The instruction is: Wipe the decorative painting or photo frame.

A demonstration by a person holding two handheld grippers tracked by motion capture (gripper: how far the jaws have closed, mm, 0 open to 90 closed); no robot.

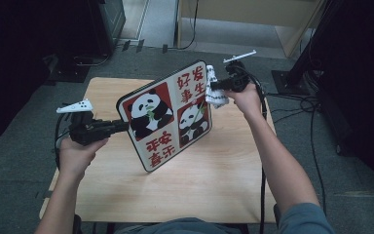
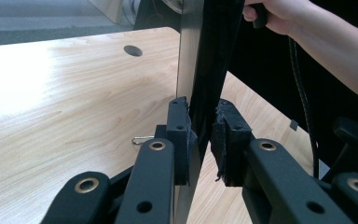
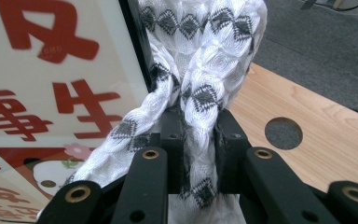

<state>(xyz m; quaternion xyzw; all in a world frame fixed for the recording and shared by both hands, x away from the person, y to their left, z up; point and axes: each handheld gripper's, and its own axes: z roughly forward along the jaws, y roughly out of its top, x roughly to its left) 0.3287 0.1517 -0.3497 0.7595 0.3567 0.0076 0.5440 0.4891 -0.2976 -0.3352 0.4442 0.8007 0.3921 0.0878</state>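
A square picture board [image 1: 168, 114] with two pandas and red characters stands tilted on its lower corner on the wooden table [image 1: 224, 170]. My left gripper [image 1: 119, 126] is shut on the board's left edge; in the left gripper view [image 2: 200, 140] the pads clamp the thin dark board edge [image 2: 209, 70]. My right gripper [image 1: 214, 87] is shut on a white cloth with black diamond pattern [image 1: 215, 90], held against the board's upper right edge. In the right gripper view [image 3: 198, 154] the cloth [image 3: 200, 60] bunches between the pads, beside the board face [image 3: 51, 84].
The table has a round cable hole [image 3: 283, 133] near its far right corner, also seen as a hole [image 2: 133, 50] in the left gripper view. Dark carpet [image 1: 24, 161] surrounds the table. Cables [image 1: 297, 102] lie on the floor at right.
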